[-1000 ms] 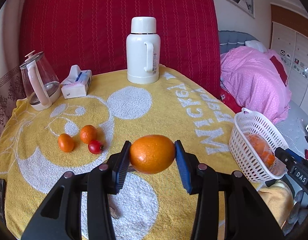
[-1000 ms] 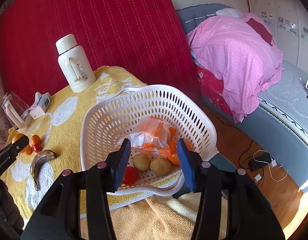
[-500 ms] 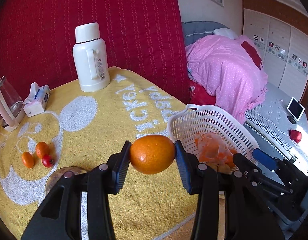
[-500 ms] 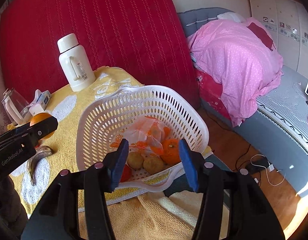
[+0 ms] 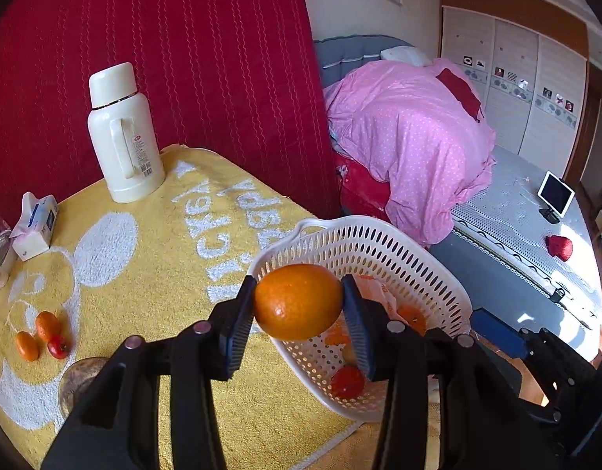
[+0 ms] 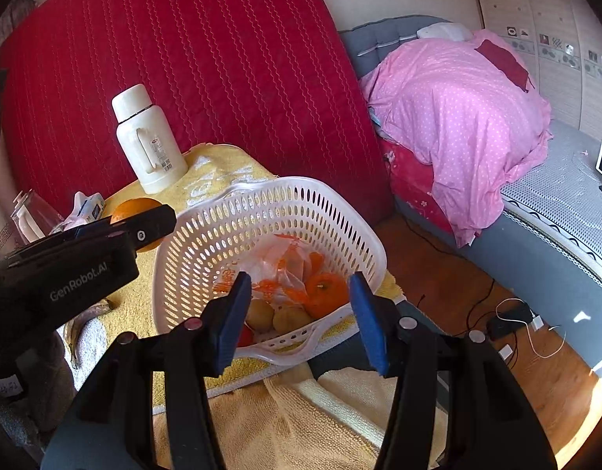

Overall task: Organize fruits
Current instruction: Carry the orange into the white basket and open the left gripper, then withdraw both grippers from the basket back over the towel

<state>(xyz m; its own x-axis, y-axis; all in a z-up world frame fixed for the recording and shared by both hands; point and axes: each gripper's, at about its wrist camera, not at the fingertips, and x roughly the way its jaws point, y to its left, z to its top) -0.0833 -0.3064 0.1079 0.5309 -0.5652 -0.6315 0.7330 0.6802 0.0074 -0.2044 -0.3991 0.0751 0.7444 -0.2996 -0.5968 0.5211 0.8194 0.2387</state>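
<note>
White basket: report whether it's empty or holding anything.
Not empty. The white basket holds a plastic bag, an orange fruit and two brownish fruits.

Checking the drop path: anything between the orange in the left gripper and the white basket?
Nothing visible. The left gripper holds the round orange at the near rim of the white perforated plastic basket; the basket's top is open. Inside, fruit and a clear plastic bag cover the bottom.

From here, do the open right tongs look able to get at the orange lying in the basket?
Probably yes: the right tongs hang open over the basket, and the orange lies uncovered beside the bag.
</note>
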